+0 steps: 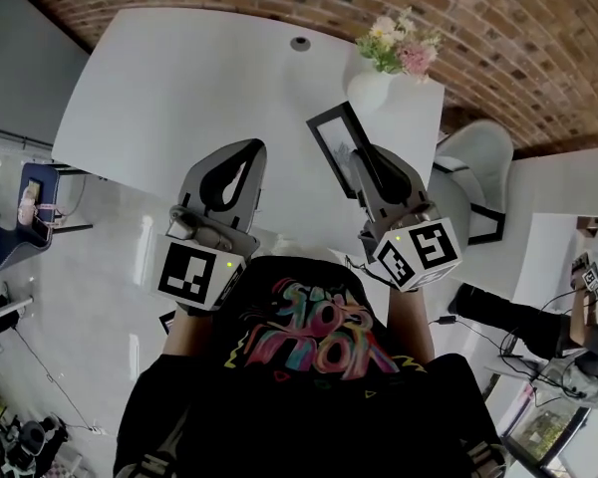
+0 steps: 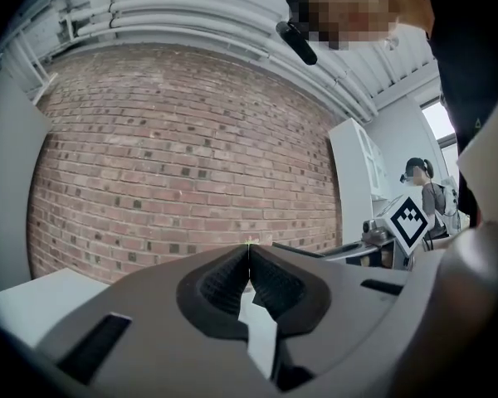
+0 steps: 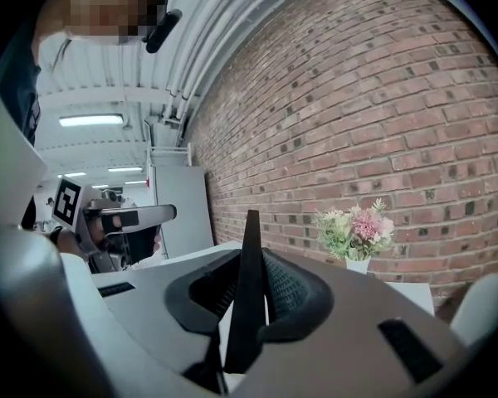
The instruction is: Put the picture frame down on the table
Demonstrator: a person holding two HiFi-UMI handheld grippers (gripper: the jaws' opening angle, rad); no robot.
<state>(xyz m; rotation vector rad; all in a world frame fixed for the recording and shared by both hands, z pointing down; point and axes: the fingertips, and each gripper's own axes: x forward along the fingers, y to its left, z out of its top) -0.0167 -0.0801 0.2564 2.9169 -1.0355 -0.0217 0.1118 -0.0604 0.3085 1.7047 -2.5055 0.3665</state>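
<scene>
Your right gripper (image 1: pixel 367 167) has its fingers clamped on the picture frame (image 1: pixel 331 139), which juts forward from them, edge-on, over the worktop (image 1: pixel 179 78) near the vase (image 1: pixel 371 90). Left gripper (image 1: pixel 247 152) fingers are closed and empty. The worktop lies below the frame, so lower it right-handed.

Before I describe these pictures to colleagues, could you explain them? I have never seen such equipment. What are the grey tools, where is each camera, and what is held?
There is no robot: a person holds one tool in each hand. The head view comes from a camera on the person's head, looking down at a white table. The other two cameras ride on the tools and look along their jaws. The left hand-held gripper is shut and empty. The right hand-held gripper is shut on a black picture frame, seen edge-on in its own view. A white vase of flowers stands at the table's far corner.
</scene>
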